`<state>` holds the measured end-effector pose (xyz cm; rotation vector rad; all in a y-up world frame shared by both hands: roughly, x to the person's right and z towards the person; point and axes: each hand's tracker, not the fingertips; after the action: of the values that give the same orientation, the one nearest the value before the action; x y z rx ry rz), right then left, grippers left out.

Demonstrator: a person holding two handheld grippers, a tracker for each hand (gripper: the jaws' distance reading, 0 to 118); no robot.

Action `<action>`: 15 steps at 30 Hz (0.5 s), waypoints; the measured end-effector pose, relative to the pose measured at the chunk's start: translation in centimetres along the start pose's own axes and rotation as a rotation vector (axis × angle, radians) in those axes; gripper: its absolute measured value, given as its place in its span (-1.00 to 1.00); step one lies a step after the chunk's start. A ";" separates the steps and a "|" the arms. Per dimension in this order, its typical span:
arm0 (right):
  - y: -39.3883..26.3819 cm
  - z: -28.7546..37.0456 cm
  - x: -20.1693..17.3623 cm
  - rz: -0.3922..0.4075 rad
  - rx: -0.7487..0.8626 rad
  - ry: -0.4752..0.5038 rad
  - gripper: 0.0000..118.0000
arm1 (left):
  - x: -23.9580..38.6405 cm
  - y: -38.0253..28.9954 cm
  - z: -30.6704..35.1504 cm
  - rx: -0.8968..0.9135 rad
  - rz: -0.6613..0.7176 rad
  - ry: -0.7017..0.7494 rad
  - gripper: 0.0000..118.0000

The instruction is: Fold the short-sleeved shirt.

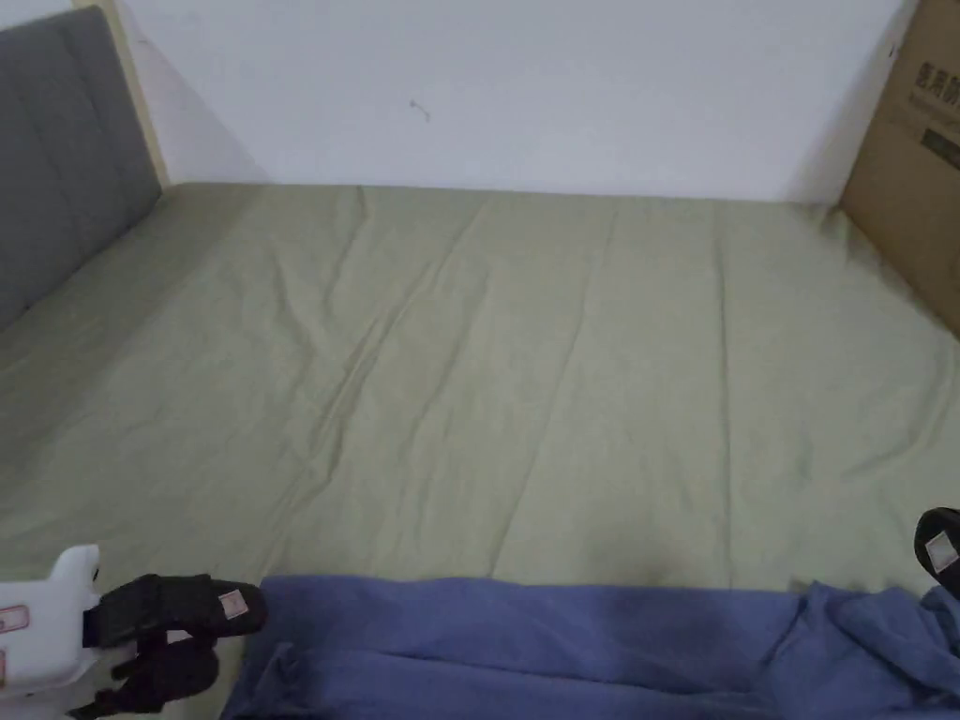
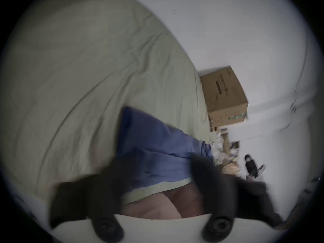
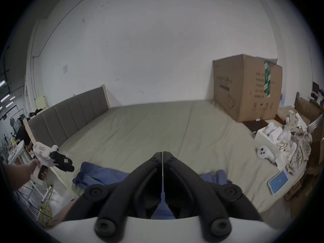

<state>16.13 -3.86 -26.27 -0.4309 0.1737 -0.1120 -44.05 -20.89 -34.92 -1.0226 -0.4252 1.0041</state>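
A blue short-sleeved shirt (image 1: 525, 647) lies bunched along the near edge of the green bed sheet (image 1: 525, 375). My left gripper (image 1: 211, 637) hovers just off the shirt's left end with its black jaws apart. In the left gripper view, blurred, the left gripper (image 2: 157, 161) is open with the shirt (image 2: 154, 152) beyond the jaws. The tip of my right gripper (image 1: 940, 553) sits at the right edge, above the shirt's crumpled right end. In the right gripper view the right gripper (image 3: 162, 153) is shut with nothing between its tips, and the shirt (image 3: 100, 175) lies beneath.
A grey headboard (image 1: 56, 159) stands at the left and a big cardboard box (image 1: 914, 141) at the back right. White wall runs behind the bed. A phone (image 3: 278, 181) and a heap of cloth and white items (image 3: 289, 141) lie on the bed's right side.
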 end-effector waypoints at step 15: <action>0.1 -4.7 -3.6 -0.121 -0.176 0.083 -0.98 | -4.3 -0.6 -11.3 -0.156 -0.022 0.100 -0.92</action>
<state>11.68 -5.12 -30.00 -0.6131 0.2401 -0.2348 -37.94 -30.33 -39.41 -1.2007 -0.4362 0.9069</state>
